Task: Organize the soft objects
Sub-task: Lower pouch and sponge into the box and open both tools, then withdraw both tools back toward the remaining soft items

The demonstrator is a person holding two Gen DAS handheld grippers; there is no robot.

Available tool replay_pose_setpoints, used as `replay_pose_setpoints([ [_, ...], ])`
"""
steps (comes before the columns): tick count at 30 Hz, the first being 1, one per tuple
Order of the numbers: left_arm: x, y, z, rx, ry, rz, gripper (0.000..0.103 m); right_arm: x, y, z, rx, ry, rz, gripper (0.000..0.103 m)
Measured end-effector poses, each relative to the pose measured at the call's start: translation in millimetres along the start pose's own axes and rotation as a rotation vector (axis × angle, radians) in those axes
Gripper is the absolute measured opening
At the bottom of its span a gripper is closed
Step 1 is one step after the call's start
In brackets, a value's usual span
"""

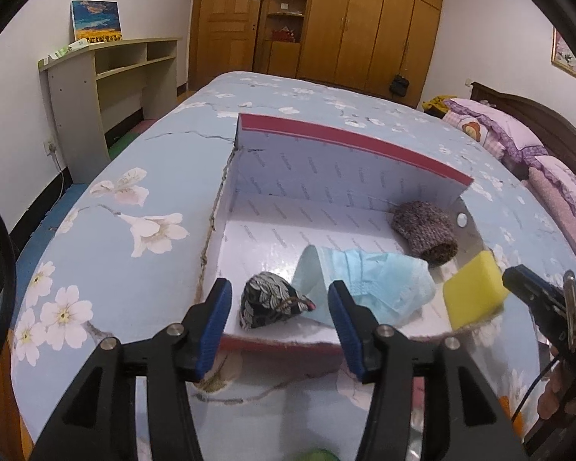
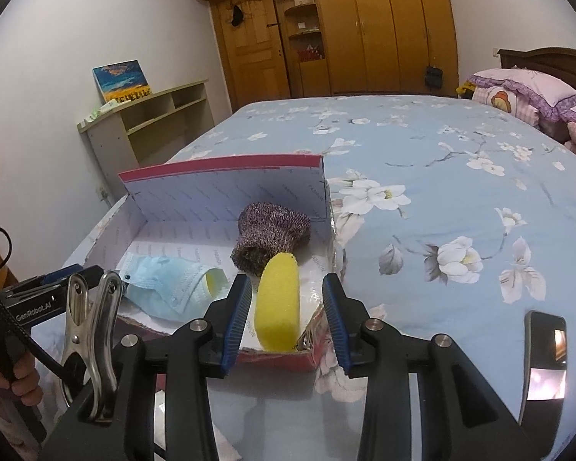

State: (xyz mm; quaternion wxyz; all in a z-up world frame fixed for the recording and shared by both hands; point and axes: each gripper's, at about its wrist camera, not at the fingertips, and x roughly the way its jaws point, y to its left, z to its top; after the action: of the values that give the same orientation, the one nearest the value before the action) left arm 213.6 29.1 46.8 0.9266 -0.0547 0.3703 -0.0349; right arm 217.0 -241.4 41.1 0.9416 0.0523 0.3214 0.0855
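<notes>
Covering bed: floral blue sheet

Bedroom (bed, wardrobe).

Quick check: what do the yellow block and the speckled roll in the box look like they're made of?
Yellow block: looks like foam sponge, with a matte, porous surface and rounded edges. Speckled roll: seems knitted yarn, perhaps a sock or glove; fuzzy purple-grey ribbing shows, with an open cuff end.

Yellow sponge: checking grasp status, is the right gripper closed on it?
No; the right gripper stands open around the yellow sponge, gaps both sides.
</notes>
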Motion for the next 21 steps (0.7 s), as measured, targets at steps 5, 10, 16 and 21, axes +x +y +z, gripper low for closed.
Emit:
replay_pose_setpoints([
  [5,-16,1,-6,-0.001,-0.013,-0.001,0.055,-11,1,-2,0.002,-0.009,0.002,0.040],
  [10,-30,6,-16,-0.012,-0.011,-0.004,0.055,-21,3,-9,0.003,-0.008,0.014,0.040],
  [16,-41,7,-27,-0.012,0.003,-0.001,0.055,-30,6,-18,0.011,0.000,0.023,0.040],
  [21,-47,7,-37,-0.010,0.026,-0.003,0.055,-40,7,-26,0.017,0.007,0.039,0.040],
])
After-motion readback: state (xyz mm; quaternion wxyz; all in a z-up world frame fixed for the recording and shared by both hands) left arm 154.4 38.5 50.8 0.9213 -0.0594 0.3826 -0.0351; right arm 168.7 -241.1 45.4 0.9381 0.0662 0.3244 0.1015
